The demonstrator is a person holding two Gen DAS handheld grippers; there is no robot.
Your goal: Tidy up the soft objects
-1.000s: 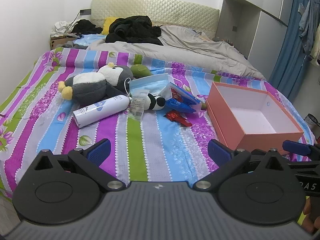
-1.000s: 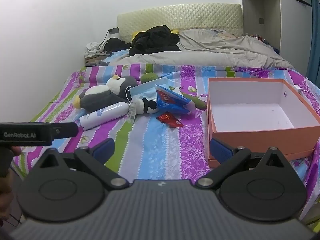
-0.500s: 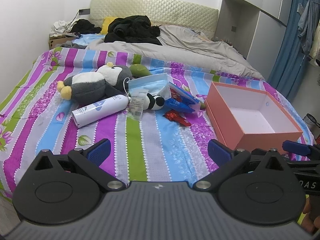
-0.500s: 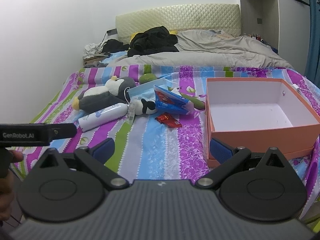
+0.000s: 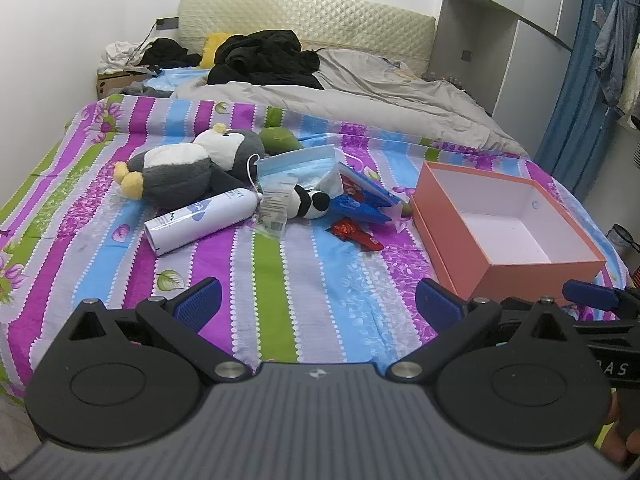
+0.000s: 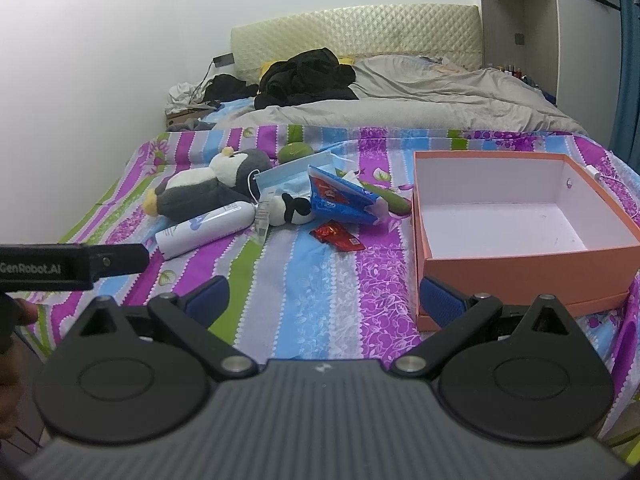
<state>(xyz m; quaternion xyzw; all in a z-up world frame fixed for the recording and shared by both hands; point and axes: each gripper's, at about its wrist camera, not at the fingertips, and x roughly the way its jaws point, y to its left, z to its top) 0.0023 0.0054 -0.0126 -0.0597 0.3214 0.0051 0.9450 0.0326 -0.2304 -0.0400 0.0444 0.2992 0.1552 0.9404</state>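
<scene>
A grey-and-white penguin plush (image 5: 188,168) lies on its side on the striped bedspread (image 5: 280,280), at the left of a small heap of things. Just in front of it lies a white spray bottle (image 5: 202,220), tilted across the stripes. To its right a small panda plush (image 5: 310,205) rests against a blue face mask (image 5: 298,170), with a clear labelled packet (image 5: 274,206) overlapping it. Beside those lie a blue snack bag (image 5: 362,196) and a red wrapper (image 5: 356,234). A green plush (image 5: 280,140) sits just behind the penguin.

Right of the heap stands an open orange box (image 5: 460,232), white inside and holding nothing. The right wrist view looks deeper into it and shows a long green object (image 6: 394,200) between the bag and the box, mostly hidden in the left view.

The left gripper (image 5: 318,304) hovers over the near edge of the bed, its blue pads spread wide with nothing between them. The right gripper (image 6: 324,300) is likewise wide apart and unloaded, its right pad close before the box's front wall. Each view catches the other tool at its edge. The left view alone shows blue curtains (image 5: 576,92).
</scene>
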